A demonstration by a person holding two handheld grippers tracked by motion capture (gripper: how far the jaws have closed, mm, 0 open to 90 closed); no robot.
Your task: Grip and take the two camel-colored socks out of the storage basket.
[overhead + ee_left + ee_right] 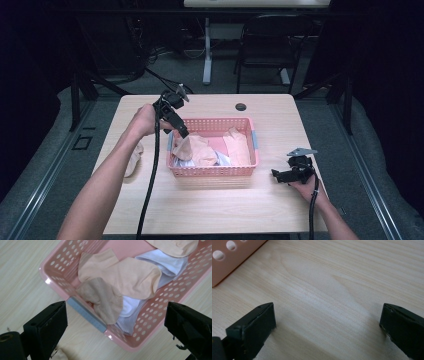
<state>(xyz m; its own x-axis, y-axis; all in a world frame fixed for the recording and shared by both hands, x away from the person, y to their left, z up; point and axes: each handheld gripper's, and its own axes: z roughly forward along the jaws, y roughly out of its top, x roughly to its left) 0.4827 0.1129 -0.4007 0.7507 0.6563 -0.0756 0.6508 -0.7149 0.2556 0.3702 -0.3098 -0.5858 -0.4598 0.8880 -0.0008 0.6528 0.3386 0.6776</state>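
— pale wood table [210,205] under me, dark room behind it. what do you see at my left gripper [183,133]?
— it hangs over the left end of the pink basket [210,171], jaws spread wide, gripping nothing.
— and the socks?
— a peach sock [120,275] lies in the basket, its tan toe draped over the rim by the grey handle [86,313]. white socks [160,267] sit under it. another sock [132,160] lies on the table left of the basket, beside my forearm.
— my right gripper [278,175]?
— low on the table, right of the basket and apart from it, jaws wide open, bare wood between them.
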